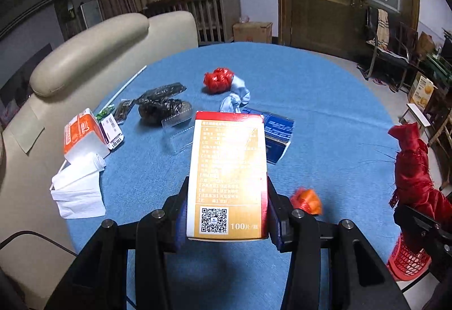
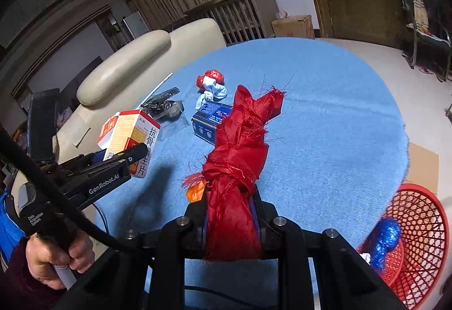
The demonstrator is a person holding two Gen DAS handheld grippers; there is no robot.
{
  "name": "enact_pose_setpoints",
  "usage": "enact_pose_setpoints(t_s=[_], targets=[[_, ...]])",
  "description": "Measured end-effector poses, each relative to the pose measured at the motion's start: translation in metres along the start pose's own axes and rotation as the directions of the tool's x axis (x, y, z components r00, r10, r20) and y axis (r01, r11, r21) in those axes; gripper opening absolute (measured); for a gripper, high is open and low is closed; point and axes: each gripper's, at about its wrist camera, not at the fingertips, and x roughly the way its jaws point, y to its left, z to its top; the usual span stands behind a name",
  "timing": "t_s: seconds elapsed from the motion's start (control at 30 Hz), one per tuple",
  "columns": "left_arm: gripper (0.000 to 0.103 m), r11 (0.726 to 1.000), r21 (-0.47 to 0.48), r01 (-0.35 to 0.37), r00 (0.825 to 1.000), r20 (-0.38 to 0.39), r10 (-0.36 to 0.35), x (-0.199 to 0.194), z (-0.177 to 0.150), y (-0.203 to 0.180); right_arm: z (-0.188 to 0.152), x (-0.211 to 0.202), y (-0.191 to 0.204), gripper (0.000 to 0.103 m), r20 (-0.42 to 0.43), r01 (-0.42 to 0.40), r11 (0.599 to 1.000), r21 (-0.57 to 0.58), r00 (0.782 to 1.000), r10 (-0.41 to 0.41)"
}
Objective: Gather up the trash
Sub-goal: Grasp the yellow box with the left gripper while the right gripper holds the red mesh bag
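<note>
My left gripper (image 1: 227,214) is shut on an orange and white medicine box (image 1: 228,177) and holds it above the blue round table (image 1: 325,101). The box also shows in the right wrist view (image 2: 132,137). My right gripper (image 2: 231,225) is shut on a bundle of red cloth (image 2: 240,163), also held above the table. A red mesh basket (image 2: 418,236) stands low at the right, off the table edge, with a blue foil wad (image 2: 385,239) inside. An orange wrapper (image 1: 306,201) lies on the table just past the left gripper.
On the table lie a red foil ball (image 1: 217,79), a light blue cloth (image 1: 236,95), a dark blue box (image 1: 278,134), a black plastic wad (image 1: 163,108), a clear blister pack (image 1: 178,134), an orange carton (image 1: 83,134) and white tissue (image 1: 77,188). A beige sofa (image 1: 84,55) borders the left.
</note>
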Motion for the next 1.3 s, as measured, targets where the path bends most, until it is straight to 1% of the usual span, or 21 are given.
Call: enact_pose_setpoints(t_s=[0.23,0.43,0.6,0.83,1.3], targets=[[0.048,0.999,0.043,-0.003,0.998,0.06,0.0,-0.032,-0.004,-0.015,-0.007,-0.026,-0.003,0.025,0.046,0.012,1.0,-0.001,0.999,-0.012],[0.048,0.997,0.074,0.009,0.996,0.086,-0.015,-0.049,-0.008,-0.028,-0.012,-0.043,-0.01,0.025,0.074,0.026,1.0,0.009,0.997,-0.026],[0.048,0.995,0.097,0.013,0.995,0.1,-0.022,-0.055,-0.009,-0.038,-0.017,-0.054,-0.016,0.025,0.092,0.036,0.999,0.023,0.995,-0.038],[0.048,0.992,0.128,0.02,0.994,0.1,-0.033,-0.057,-0.012,-0.052,-0.021,-0.063,-0.027,0.025,0.104,0.051,0.998,0.046,0.993,-0.055],[0.048,0.98,0.198,0.014,0.993,0.109,-0.036,-0.062,-0.013,-0.082,-0.033,-0.085,-0.054,0.025,0.127,0.068,0.994,0.091,0.989,-0.079]])
